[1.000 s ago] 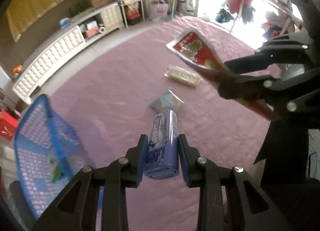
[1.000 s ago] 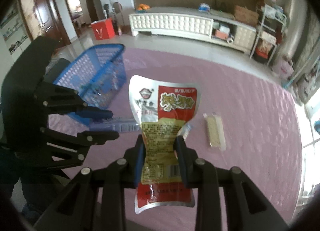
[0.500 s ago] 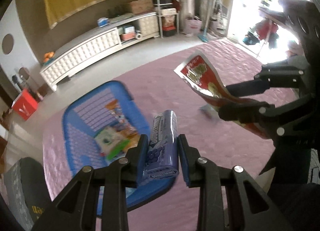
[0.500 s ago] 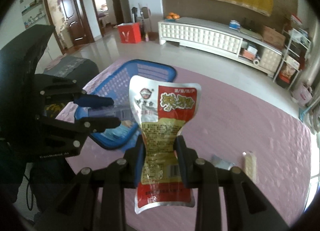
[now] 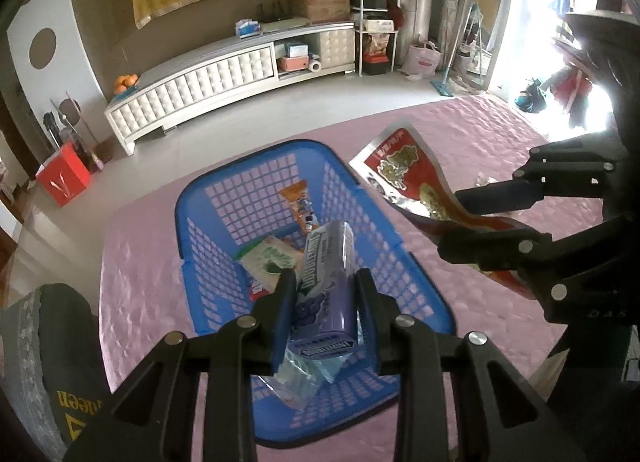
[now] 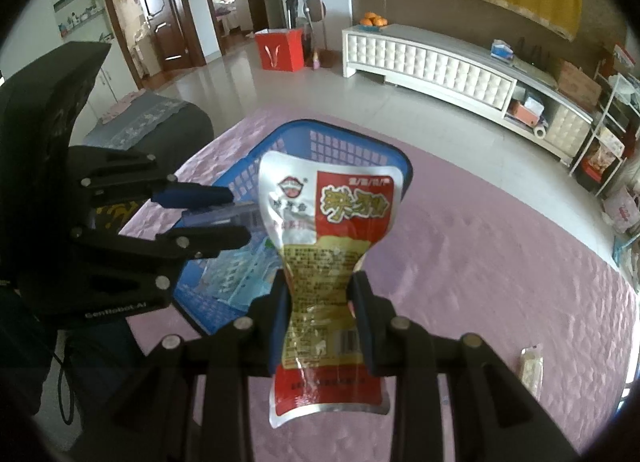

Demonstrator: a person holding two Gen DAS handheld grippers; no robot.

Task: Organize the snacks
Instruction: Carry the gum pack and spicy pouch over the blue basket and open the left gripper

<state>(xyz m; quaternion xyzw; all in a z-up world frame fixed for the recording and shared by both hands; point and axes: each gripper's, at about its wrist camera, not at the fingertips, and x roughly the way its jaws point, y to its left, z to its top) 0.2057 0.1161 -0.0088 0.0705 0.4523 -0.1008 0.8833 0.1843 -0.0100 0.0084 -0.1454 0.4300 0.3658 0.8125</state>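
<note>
Pink tablecloth | left hand-held gripper clamps purple DOUBLEMINT pack | right hand-held gripper clamps red pouch

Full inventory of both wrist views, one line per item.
basket: 1, blue, on the pink cloth, snacks inside
purple pack: 1, purple, clamped in left tool, above the basket
red pouch: 1, red and silver, clamped in right tool
orange wrapper: 1, orange, in the basket
green packet: 1, green and white, in the basket
pale bar: 1, clear wrap, on the cloth at right
cabinet: 1, white, by the far wall
left tool: 1, black
right tool: 1, black
</note>
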